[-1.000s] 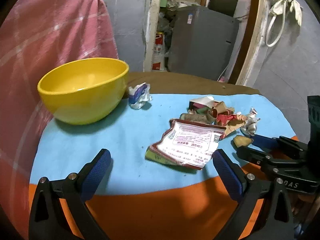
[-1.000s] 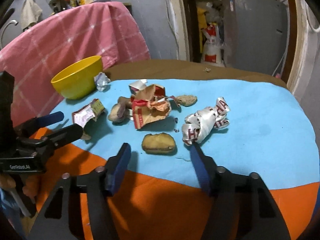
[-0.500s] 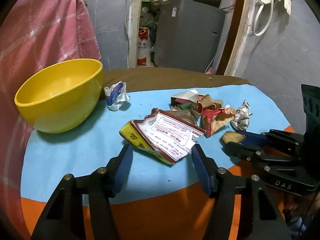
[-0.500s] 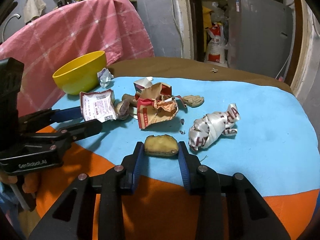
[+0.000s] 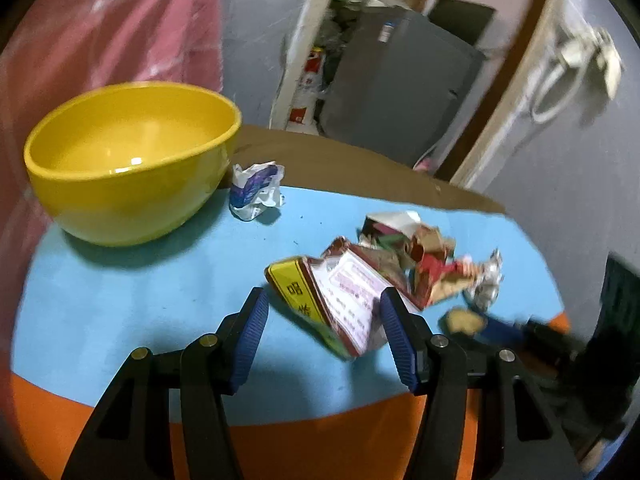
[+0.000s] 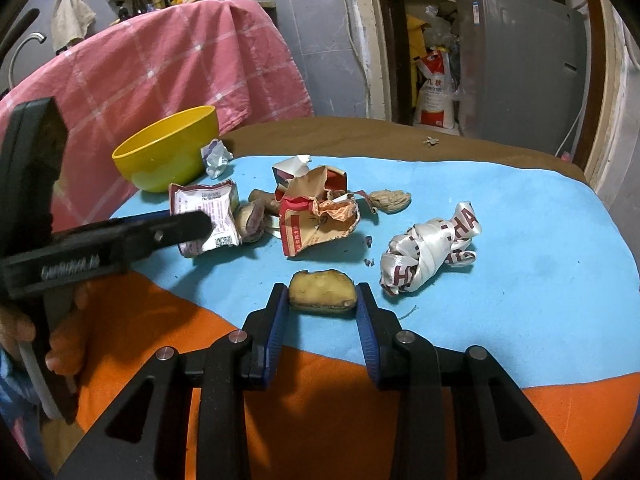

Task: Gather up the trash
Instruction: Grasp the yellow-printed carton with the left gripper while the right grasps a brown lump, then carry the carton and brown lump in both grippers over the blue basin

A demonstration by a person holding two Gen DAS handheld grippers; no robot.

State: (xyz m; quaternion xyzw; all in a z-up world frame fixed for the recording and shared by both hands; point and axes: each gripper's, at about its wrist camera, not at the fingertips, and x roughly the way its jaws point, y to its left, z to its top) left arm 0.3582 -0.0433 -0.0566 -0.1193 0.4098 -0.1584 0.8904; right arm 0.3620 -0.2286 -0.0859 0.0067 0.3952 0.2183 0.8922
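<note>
Two claws loaded: left claw (image 5: 324,320) pinching printed wrapper (image 5: 340,296), lifted; right claw (image 6: 322,300) pinching brown scrap (image 6: 322,289) on counter (image 6: 540,240). Yellow bowl (image 5: 132,160) at 10 o'clock. Risk: floppy wrapper slips mid-carry.

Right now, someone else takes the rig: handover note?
Left tongs: closed on the printed snack packet, lifted off the blue mat.
Right tongs: clamped on the yellowish food scrap, still on the mat.
Yellow bowl: looks empty, nothing collected.
Left: torn red-brown wrapper, white ribbon, crumpled white-blue wrapper, small scraps.
</note>
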